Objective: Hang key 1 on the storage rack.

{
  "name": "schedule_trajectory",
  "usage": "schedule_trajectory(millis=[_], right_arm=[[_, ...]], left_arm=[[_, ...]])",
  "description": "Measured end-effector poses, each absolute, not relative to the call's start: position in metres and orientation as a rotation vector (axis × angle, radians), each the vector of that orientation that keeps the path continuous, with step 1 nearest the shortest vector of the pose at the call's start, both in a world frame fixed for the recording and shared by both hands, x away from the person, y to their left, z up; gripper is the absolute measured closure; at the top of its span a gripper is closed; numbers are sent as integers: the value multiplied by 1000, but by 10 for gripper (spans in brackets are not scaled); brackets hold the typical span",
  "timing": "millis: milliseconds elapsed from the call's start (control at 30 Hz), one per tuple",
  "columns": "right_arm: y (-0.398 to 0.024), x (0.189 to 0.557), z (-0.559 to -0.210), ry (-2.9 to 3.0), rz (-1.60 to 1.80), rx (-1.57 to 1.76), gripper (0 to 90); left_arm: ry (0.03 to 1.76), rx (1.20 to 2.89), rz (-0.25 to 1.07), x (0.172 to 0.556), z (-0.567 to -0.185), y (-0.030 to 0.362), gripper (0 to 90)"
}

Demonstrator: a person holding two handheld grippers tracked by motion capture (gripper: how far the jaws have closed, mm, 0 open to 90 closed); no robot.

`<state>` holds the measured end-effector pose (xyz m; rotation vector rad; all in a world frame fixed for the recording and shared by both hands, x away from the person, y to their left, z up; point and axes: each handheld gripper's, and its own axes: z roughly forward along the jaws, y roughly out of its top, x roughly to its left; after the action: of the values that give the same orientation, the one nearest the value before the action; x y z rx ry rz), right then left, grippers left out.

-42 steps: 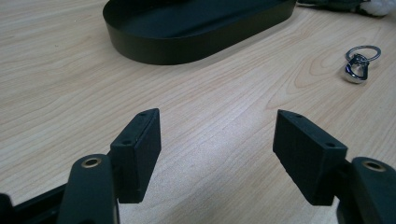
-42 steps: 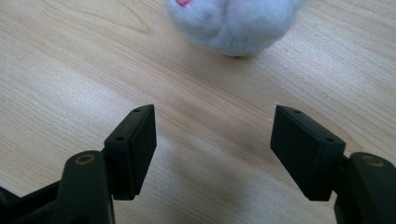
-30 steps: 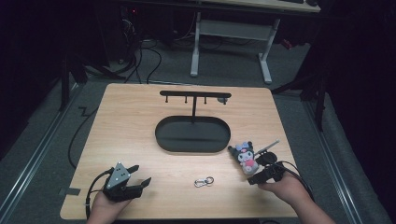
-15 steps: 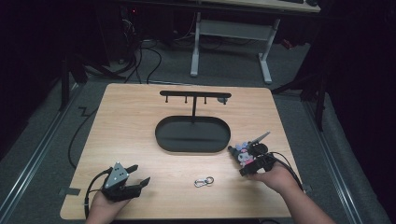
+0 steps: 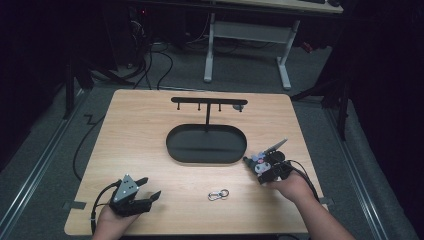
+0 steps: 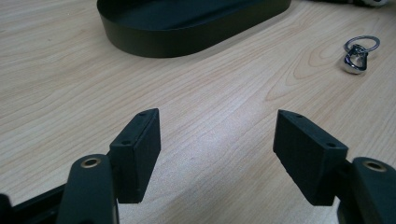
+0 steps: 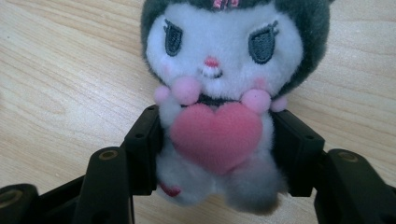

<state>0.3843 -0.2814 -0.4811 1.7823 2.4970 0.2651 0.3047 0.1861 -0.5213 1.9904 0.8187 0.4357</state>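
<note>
A grey and white plush toy (image 5: 261, 166) holding a pink heart lies on the wooden table (image 5: 140, 130) at the right. In the right gripper view the plush toy (image 7: 219, 60) faces me, its body between the two black jaws. My right gripper (image 5: 259, 168) (image 7: 215, 149) has just been closing, and its pads press on the toy's sides. My left gripper (image 5: 149, 188) (image 6: 217, 149) rests open near the front left, nothing between its jaws.
A black oval base (image 5: 220, 147) (image 6: 187, 28) stands mid-table, with a post and a crossbar with hooks (image 5: 207, 101). A small silver carabiner with a ring (image 5: 218, 194) (image 6: 357, 53) lies near the front edge between the two hands.
The right hand has slid left and forward onto the plush toy, so the jaws now sit around its body. The left hand has stayed put.
</note>
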Motion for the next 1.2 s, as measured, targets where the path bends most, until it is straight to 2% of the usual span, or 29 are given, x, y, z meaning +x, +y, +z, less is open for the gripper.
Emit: schedule_trajectory(millis=[600,1200], right_arm=[[-283,382,-482,2505,296,1782,492],[-280,357,-427,2600,343,1692,491]], left_arm=[[823,1990,433,305,-523,186,326],[823,1990,446,304,-523,186,318]])
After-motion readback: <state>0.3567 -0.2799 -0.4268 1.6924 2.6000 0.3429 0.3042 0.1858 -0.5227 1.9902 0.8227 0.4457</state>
